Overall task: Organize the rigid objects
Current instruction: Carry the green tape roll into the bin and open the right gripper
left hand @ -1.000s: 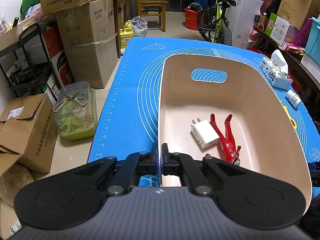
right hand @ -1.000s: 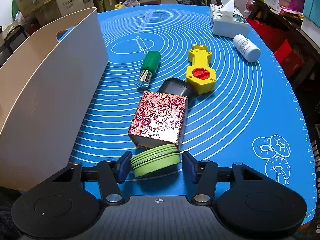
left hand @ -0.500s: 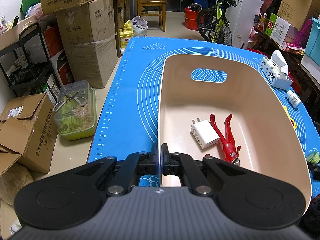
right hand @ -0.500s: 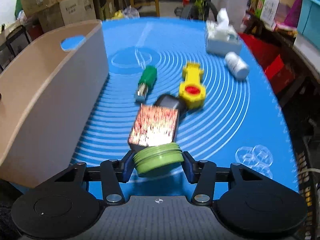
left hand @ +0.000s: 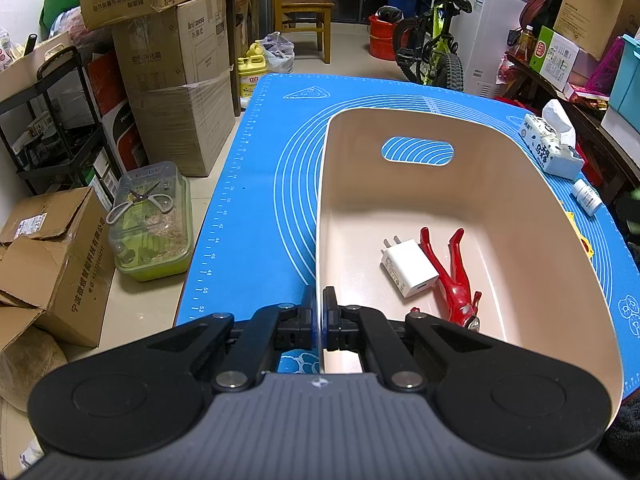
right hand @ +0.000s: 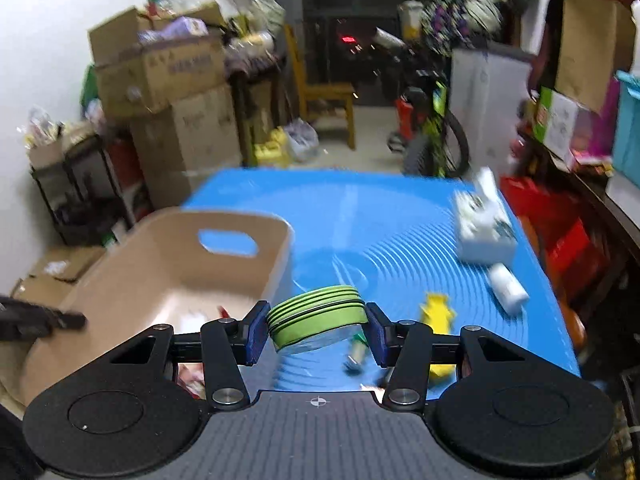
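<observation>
- Two grippers are in your hands: your left gripper (left hand: 319, 316) is pinched tight on the near wall of the beige plastic bin with a cut-out handle slot (left hand: 520, 184), one finger outside the wall and one inside.
- Your right gripper (right hand: 316, 332) is clamped on the round green tin with a ribbed lid (right hand: 318, 316), its blue pads (right hand: 256, 334) pressing both sides of the tin.
- You hold the tin tilted and lifted off the blue silicone mat printed with white rings (right hand: 360, 208), just right of the bin's (right hand: 160, 264) right wall and above its rim level.
- Inside the bin you have a white plug-in charger block (left hand: 408, 268) and a red plastic figure (left hand: 454, 280) lying side by side on the floor, touching or nearly so.
- On the mat to your right, the right wrist view shows a yellow plastic toy tool (right hand: 436, 312) and a green-capped cylinder with a metal end (right hand: 356, 354), both blurred and partly hidden behind the gripper.
- Farther right lie a white pill bottle (right hand: 506, 290) on its side and a white tissue pack with paper sticking up (right hand: 484, 224), close to each other near the mat's right edge.
- A patch of red floral pattern (right hand: 188, 376) shows under your right gripper's left arm; you cannot tell what it belongs to.
</observation>
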A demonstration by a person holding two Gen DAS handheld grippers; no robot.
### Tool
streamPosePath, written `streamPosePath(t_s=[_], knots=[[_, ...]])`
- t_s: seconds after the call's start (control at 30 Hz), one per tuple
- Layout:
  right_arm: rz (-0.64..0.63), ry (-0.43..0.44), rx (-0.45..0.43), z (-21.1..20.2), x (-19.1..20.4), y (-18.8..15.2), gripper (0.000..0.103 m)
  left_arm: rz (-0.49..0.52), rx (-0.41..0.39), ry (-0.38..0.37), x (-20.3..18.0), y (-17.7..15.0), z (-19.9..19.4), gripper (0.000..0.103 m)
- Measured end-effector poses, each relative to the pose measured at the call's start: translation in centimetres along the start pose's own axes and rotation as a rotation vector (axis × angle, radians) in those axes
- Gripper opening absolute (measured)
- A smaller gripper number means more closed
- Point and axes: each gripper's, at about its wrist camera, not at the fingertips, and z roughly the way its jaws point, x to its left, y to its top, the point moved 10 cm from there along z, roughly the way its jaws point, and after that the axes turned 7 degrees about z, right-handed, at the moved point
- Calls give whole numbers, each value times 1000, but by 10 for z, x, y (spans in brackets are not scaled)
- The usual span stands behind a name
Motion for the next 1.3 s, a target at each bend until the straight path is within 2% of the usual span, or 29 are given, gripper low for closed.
streamPosePath(t_s=[0.17,0.43,0.67,0.9,1.1,1.17,1.3], knots=[[-29,56,-32,9,34,15,55,0,0,0,0,0,0,4],[-67,124,-8,33,80,16,55,3,0,2,-1,0,0,4],[-129,143,112,68,114,-7,55,3,0,1,-2,0,1,4],[-190,111,260,100,127,-44,55,4,-1,1,-3,0,1,4],[-199,107,311,109,133,-54,55,7,0,5,-5,0,1,4],[-211,100,321,109,134,-57,58,6,0,4,-6,0,2,4],[-204,109,285,100,133,-51,71,4,1,1,-6,0,2,4]])
